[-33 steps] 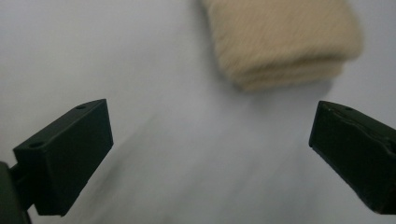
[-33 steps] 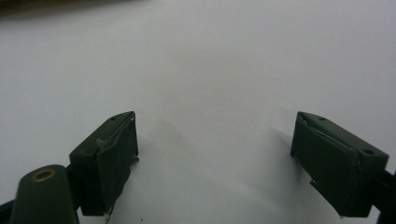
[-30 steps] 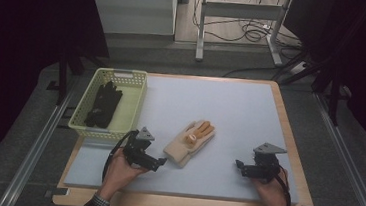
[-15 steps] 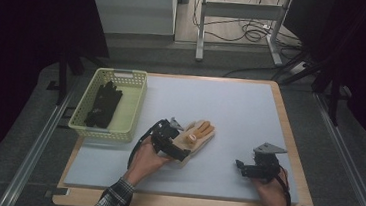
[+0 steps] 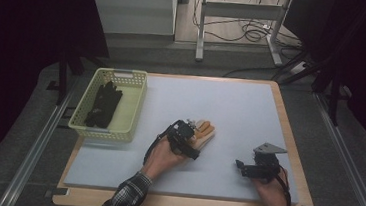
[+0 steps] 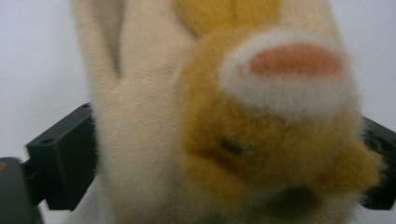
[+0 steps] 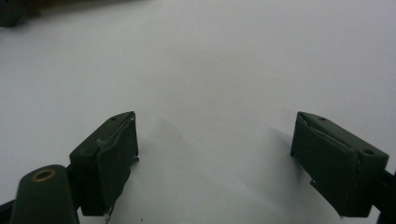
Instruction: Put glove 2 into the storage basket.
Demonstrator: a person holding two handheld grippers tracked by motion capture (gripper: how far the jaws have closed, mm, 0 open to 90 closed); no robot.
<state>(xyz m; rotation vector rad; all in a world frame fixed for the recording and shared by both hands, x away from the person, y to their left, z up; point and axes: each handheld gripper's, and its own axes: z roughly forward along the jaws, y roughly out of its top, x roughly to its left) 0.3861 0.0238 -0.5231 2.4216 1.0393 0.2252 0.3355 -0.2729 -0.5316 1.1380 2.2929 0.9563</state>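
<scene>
A cream and orange plush toy (image 5: 205, 130) lies on the pale blue mat (image 5: 236, 102) near its middle. My left gripper (image 5: 191, 140) sits over the toy's near end, and its jaws have just been closing. In the left gripper view the plush toy (image 6: 224, 121) spans the whole gap, its fur brushing both black fingers (image 6: 63, 163) without looking squeezed. My right gripper (image 5: 241, 167) rests on the mat at the front right, apart from the toy. Its jaws stand wide, and the right gripper (image 7: 215, 158) has only bare mat between them.
A pale yellow basket (image 5: 131, 109) stands at the mat's left edge with black gloves (image 5: 102, 104) inside. The mat lies on a wooden board (image 5: 290, 132). Behind the table are a white cabinet (image 5: 131, 8) and cables on the floor (image 5: 250, 33).
The left hand has moved right and away from me, from the mat's front left up onto the plush toy. The right hand has stayed where it was.
</scene>
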